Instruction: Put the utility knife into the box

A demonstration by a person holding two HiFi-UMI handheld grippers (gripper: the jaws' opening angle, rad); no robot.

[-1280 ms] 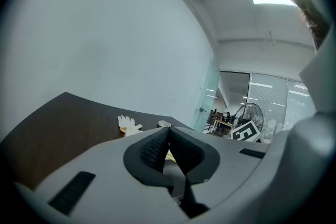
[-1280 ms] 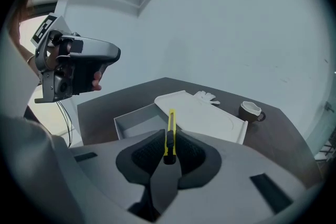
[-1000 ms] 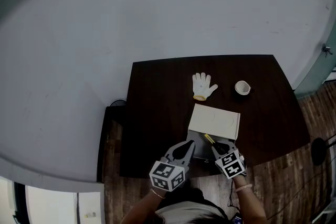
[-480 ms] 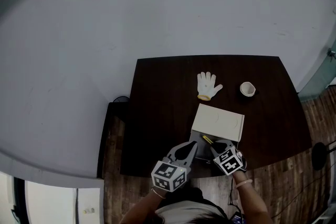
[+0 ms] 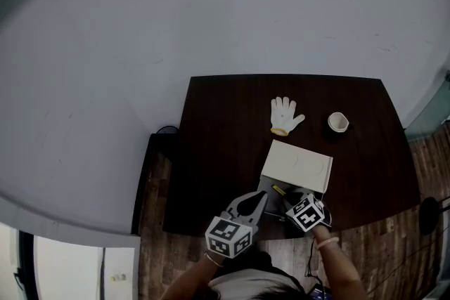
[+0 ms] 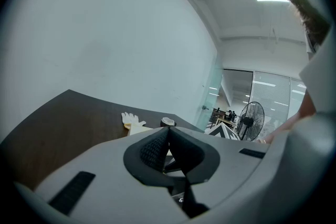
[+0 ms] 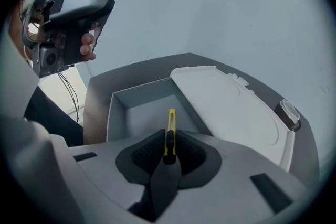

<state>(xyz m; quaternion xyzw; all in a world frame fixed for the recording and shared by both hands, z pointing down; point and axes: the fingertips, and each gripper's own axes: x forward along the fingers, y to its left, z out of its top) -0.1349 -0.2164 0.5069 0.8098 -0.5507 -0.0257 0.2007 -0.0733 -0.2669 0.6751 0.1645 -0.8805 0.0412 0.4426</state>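
- The right gripper [image 7: 169,140] has its jaws pinched on the utility knife [image 7: 171,119]. The dark end sits between the pads and the yellow body sticks out in front.
- In the right gripper view the knife's long axis runs almost straight up the frame, in line with the jaws. Its yellow end points away from the camera, toward the far wall of the box [image 7: 137,108].
- The knife is over the open box, low centre of that frame. I can't tell whether the tip touches the bottom.
- In the head view the knife [image 5: 279,189] is a short yellow streak slanting from upper left to lower right, just ahead of the right gripper [image 5: 287,200].
- The box's lid [image 5: 298,165] is flipped open. It lies flat to the upper right of the grey box [image 5: 269,185].
- The left gripper [image 6: 168,131] has its jaws closed tip to tip with nothing between them. In the head view it sits at the box's lower left edge [image 5: 256,198].
- Further up the dark table [image 5: 225,123] there's a white glove [image 5: 286,115] with a small cup [image 5: 338,122] to its right, both well apart from the box.
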